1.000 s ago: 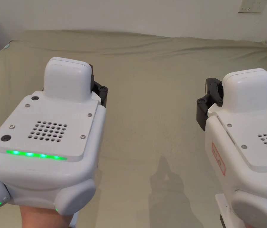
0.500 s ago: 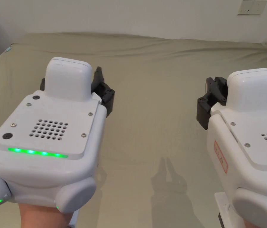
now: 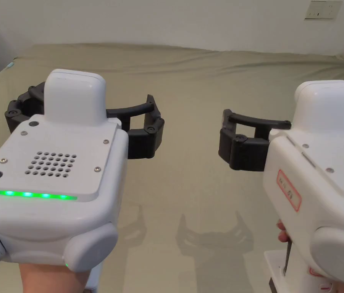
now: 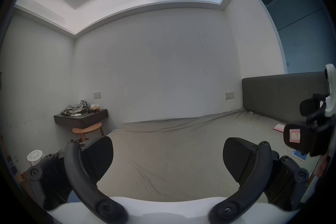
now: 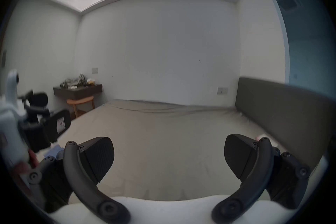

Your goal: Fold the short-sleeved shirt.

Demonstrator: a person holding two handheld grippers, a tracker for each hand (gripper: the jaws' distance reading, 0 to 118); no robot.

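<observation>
Above the bare bed [image 3: 190, 95], the left tool [image 4: 167, 157] and right tool [image 5: 169, 157] hang released and empty, so first find the shirt, perhaps the grey heap [image 4: 74, 109] on the far-left shelf [image 4: 81, 118].

A bed sheet [image 3: 190, 114] of olive-tan covers the mattress up to a dark grey headboard [image 4: 278, 97], while a dark wall shelf [image 4: 81, 119] bearing crumpled grey cloth [image 4: 74, 109] hangs above a round wooden stool [image 4: 87, 130], near a white perforated stool [image 4: 35, 155].
</observation>
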